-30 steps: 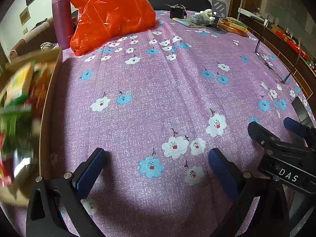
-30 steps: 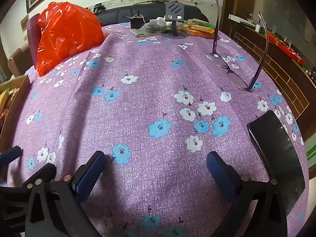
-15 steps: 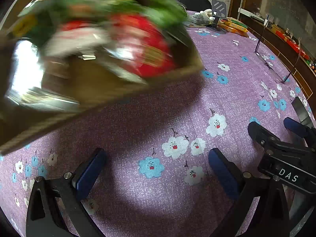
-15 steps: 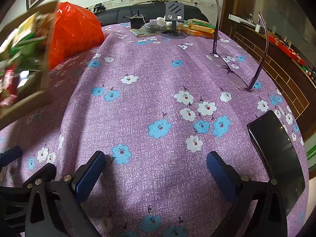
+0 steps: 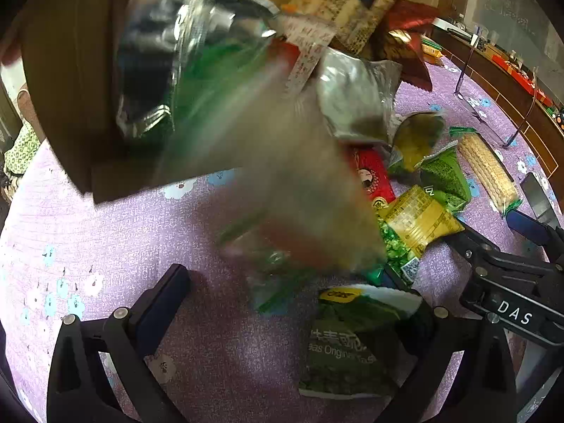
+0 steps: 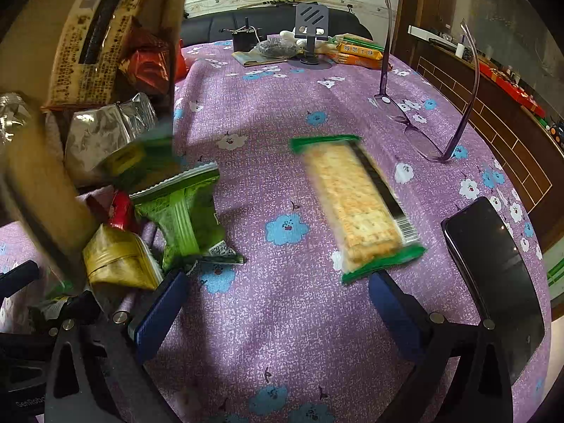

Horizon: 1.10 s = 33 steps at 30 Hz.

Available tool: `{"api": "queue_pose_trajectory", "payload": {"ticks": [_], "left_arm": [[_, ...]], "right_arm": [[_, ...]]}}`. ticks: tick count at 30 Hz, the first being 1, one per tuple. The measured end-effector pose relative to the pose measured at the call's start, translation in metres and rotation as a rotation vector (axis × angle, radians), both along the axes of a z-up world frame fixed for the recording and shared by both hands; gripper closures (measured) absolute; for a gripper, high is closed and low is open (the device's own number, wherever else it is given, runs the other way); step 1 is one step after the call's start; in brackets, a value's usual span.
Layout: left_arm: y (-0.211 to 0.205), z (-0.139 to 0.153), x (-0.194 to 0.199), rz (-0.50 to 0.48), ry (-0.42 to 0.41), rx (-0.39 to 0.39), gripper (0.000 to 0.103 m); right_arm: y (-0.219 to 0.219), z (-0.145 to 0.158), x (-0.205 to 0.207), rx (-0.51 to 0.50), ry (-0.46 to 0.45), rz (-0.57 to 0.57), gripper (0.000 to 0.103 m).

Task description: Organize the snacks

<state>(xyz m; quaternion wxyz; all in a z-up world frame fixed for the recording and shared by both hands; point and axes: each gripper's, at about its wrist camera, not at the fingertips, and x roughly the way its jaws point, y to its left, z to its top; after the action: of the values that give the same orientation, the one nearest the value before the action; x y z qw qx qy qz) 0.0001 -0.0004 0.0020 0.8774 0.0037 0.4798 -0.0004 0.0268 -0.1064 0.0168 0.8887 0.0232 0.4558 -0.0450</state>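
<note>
A cardboard box (image 5: 67, 81) hangs tipped over the purple flowered tablecloth (image 6: 282, 335), w/ snack packets spilling out; several are motion-blurred, so exact total can't be told.

Countable in right wrist view:
- 1 long cracker pack (image 6: 356, 204), green ends, flat on the cloth btwn the right claw's fingers & slightly ahead, a bit blurred.
- 1 green packet (image 6: 183, 211) just left of centre.
- 1 yellow packet (image 6: 120, 261) beside it, near the left finger.
- 1 silver foil packet (image 6: 105, 130) and 1 red-brown packet (image 6: 148, 67) still at the box mouth, plus 1 tan printed pack (image 6: 88, 42) higher up.
- 1 small red packet (image 6: 121, 208), mostly hidden.

Left wrist view adds 1 dark green pea packet (image 5: 349, 342) lying against the left claw's right finger, and 1 red packet (image 5: 370, 176) on the cloth.

Other stuff: 1 pair of glasses (image 6: 430, 134), 1 phone (image 6: 500, 275) at right edge, 1 phone stand (image 6: 312, 35) at far end.

Left claw (image 5: 292, 303): fingers wide apart, gripping nothing; pea packet touches one finger. Right claw (image 6: 278, 303): fingers wide apart, holding nothing; the cracker pack's near end sits just by its right finger.
</note>
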Motion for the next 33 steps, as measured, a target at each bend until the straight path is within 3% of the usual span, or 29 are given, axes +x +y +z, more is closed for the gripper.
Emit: {"api": "queue_pose_trajectory", "payload": {"ticks": [33], "left_arm": [[0.0013, -0.0020, -0.0016, 0.000, 0.000, 0.000, 0.000]], "right_arm": [[0.0004, 0.0000, -0.0005, -0.001, 0.000, -0.001, 0.001]]}}
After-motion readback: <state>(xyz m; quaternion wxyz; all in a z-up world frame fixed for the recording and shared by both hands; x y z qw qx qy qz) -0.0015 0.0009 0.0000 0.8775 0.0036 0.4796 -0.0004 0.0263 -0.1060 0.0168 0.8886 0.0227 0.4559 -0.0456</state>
